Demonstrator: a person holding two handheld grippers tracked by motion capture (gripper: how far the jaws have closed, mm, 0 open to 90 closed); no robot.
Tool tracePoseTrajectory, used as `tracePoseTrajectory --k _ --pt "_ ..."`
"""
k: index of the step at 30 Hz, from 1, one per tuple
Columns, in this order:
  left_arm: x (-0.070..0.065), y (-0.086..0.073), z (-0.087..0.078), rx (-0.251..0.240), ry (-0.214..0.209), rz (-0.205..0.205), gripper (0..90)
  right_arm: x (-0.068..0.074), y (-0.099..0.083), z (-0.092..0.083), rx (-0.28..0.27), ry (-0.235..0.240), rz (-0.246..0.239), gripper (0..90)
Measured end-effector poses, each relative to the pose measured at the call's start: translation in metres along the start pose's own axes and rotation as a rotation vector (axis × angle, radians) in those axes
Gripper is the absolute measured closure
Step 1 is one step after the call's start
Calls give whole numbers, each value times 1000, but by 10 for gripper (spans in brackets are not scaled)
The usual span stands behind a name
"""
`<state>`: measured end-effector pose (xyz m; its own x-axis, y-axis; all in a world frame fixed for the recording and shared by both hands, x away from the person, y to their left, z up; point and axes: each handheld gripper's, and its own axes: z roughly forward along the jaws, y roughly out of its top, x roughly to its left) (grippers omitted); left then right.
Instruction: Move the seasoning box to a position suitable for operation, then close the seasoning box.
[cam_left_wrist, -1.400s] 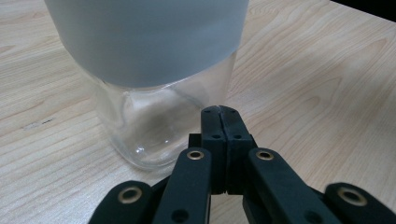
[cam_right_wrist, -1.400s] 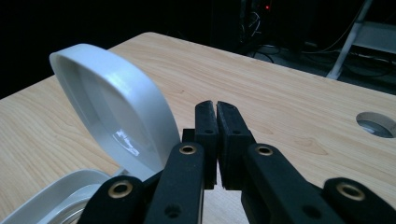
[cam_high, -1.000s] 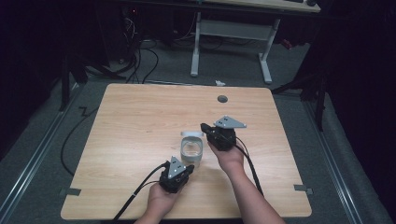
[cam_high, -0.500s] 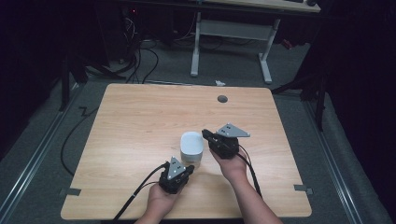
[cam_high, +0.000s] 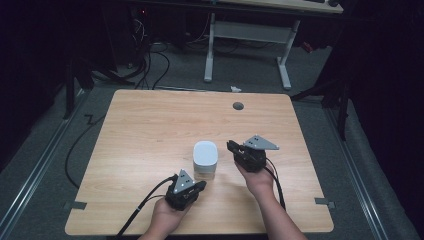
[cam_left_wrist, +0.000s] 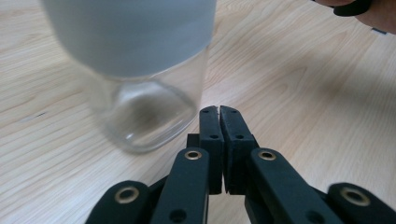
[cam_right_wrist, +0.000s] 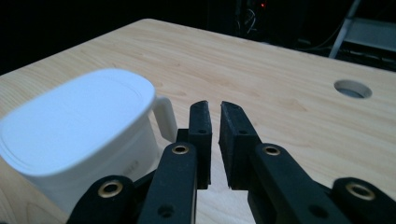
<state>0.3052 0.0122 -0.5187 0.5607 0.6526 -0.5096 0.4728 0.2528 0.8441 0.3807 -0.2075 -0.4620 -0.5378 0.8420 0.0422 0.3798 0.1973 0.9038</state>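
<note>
A clear jar (cam_high: 205, 160) with a white lid stands upright on the wooden table (cam_high: 150, 130), touched by neither gripper. My left gripper (cam_high: 201, 185) lies just in front of its base. In the left gripper view the jar (cam_left_wrist: 144, 107) is close at the upper left, and the left gripper (cam_left_wrist: 219, 110) has just been opening, with its jaws still all but together and nothing between them. My right gripper (cam_high: 230, 146) is to the jar's right. In the right gripper view the jar (cam_right_wrist: 79, 126) sits beside the right gripper (cam_right_wrist: 214, 106), whose jaws have just been opening to a narrow gap that holds nothing.
A round cable hole (cam_high: 238, 106) sits near the table's far edge. A white desk frame (cam_high: 245, 35) stands on the floor beyond. Black cables trail from both grippers toward the near edge. Grey tape marks (cam_high: 325, 202) lie at the front corners.
My right gripper has drawn away to the right from the jar's lid, leaving a gap beside it. The jar now stands alone. The left hand has hardly shifted.
</note>
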Motion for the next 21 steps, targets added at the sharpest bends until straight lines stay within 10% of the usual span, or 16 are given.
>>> tracePoseTrajectory --k 10,16,19,21 --pt "38 37 -55 -80 73 11 788 -28 -23 -14 12 -53 61 770" --pt "95 61 -76 -123 240 13 639 -53 -49 -33 32 -117 103 644" --pt "137 66 -85 -141 391 19 593 -69 -71 -51 55 -180 130 540" --pt "142 65 -89 -152 410 13 578 -72 -82 -65 60 -224 129 494"
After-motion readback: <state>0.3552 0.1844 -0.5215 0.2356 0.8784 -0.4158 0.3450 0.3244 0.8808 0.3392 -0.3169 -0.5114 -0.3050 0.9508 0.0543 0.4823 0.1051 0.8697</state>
